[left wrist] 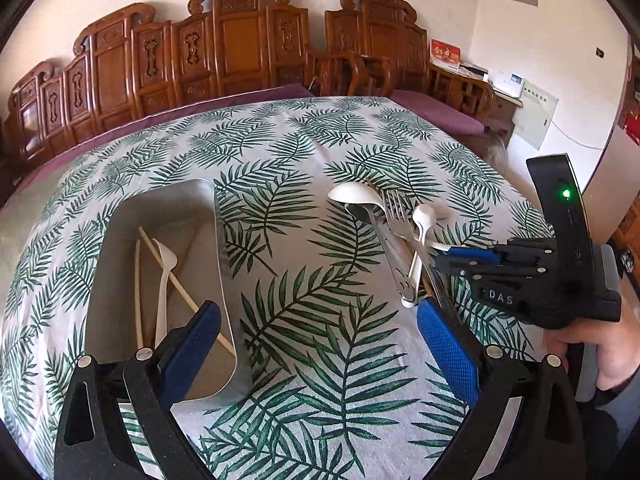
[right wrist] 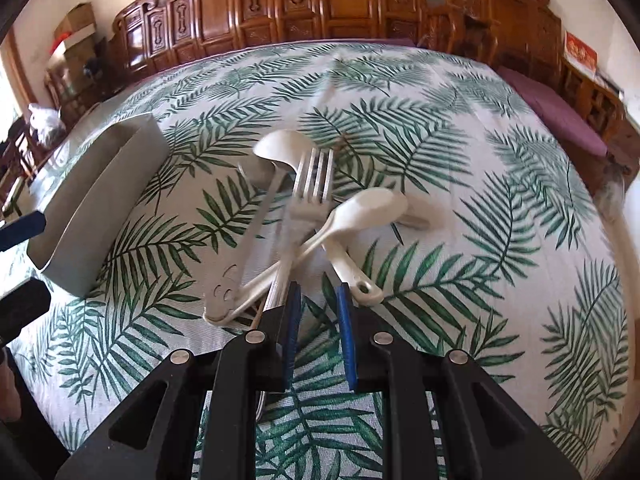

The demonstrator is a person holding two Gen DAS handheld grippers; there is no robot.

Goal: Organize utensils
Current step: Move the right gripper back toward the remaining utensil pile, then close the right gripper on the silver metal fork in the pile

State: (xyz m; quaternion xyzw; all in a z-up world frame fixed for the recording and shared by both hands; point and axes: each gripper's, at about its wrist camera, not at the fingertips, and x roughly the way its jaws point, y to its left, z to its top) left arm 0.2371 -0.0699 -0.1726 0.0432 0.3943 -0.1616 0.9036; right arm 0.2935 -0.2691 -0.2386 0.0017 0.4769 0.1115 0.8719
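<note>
Tray (left wrist: pixel 208 216) sits left on my table (left wrist: pixel 304 136), chopsticks (left wrist: pixel 176 276) inside; utensil pile (left wrist: pixel 396 236) lies right of it.

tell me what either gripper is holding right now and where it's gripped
Nothing is held. The left gripper is wide open above the tablecloth. The right gripper has a narrow gap at the handle ends of the utensil pile, with nothing between its pads.

Both views I work from are evenly daylit and bright, with soft, faint shadows. Fisheye distortion bows the tablecloth (left wrist: pixel 280 152) and darkens the corners. In the right view the fork (right wrist: pixel 312 188) and spoons (right wrist: pixel 360 212) are motion-blurred; the left view stays sharp.
</note>
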